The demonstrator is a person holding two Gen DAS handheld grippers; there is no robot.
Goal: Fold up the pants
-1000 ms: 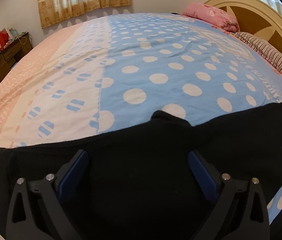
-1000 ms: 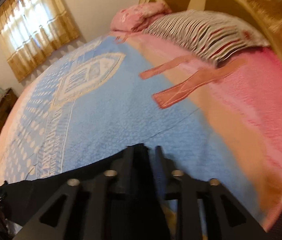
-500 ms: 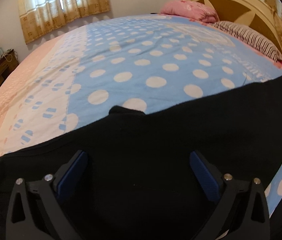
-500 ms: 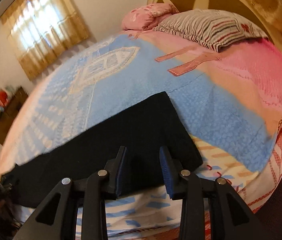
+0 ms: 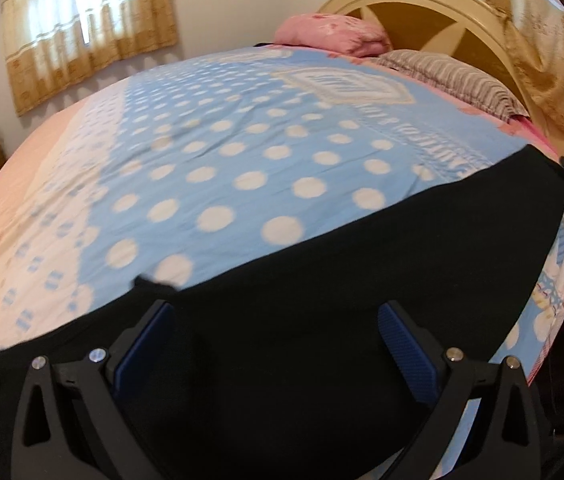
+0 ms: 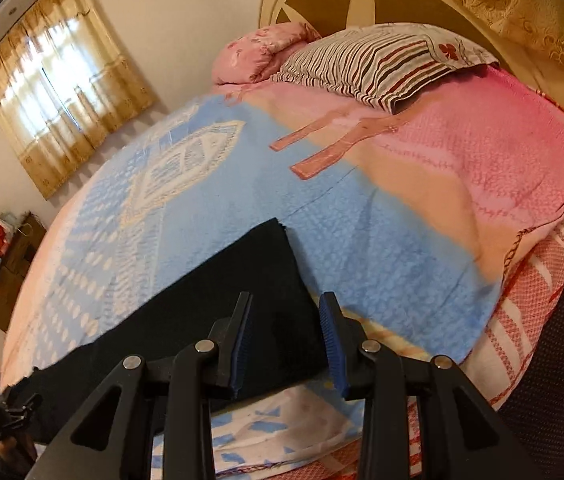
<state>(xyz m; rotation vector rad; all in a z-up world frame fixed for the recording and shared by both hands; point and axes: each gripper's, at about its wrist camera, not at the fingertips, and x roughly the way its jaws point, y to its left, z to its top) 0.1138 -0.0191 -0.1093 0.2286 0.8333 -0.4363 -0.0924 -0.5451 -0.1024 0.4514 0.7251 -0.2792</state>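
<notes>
- Left wrist view: black pants [image 5: 322,300] are seen spread in a long band across the near edge of a polka-dot bedspread [image 5: 242,152]; the left gripper [image 5: 274,344] is held wide apart above them, grasping nothing.
- Right wrist view: the pants' end [image 6: 242,300] is seen flat beside the bed's edge, a striped pillow [image 6: 370,60] well beyond; the right gripper [image 6: 286,340] is parted, released, above the cloth.

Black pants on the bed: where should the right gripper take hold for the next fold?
Probably at the leg-end corner of the black pants, coming in low from the bed's near side: they lie flat on the bedspread and that short edge sits just ahead of the open right gripper.
</notes>
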